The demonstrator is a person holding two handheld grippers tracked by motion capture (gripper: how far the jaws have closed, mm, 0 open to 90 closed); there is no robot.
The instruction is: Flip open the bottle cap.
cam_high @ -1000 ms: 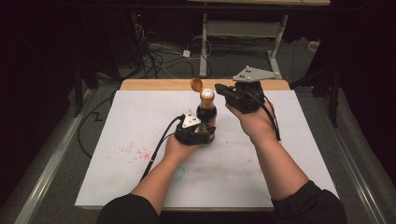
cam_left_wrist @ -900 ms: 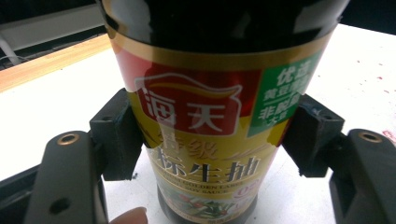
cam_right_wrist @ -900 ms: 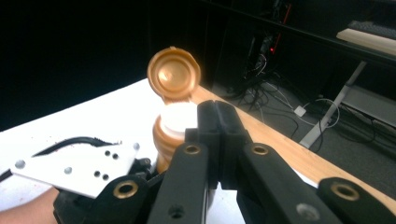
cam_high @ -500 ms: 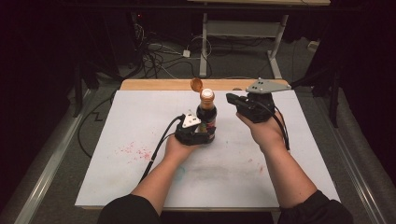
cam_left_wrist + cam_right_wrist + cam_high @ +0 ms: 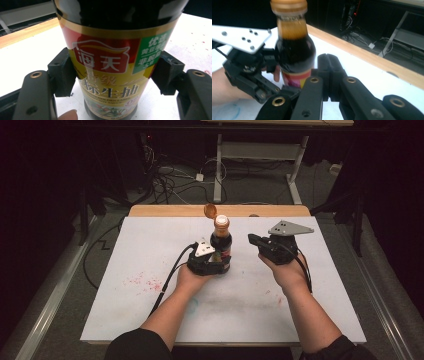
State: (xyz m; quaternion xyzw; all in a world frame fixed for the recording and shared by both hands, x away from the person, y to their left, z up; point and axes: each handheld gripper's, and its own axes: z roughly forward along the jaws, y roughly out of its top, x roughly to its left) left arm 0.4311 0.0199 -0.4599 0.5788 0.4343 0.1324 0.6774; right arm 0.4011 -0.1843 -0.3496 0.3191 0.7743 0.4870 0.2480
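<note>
Two hand-held grippers: left (image 5: 212,262) pinching the one sauce bottle (image 5: 221,245), right (image 5: 256,241) pressed together, holding nothing.

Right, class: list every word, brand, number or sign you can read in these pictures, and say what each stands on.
"海天": white on the red logo of the bottle label.
"特级" and "标生抽": large dark characters on the yellow band below; the first character is cut off by the left gripper pad.
Green patch, upper right: white characters, partly readable, unsure.
Small Latin line ending "SAUCE": too blurred to read whole.
Nothing else carries text.
</note>
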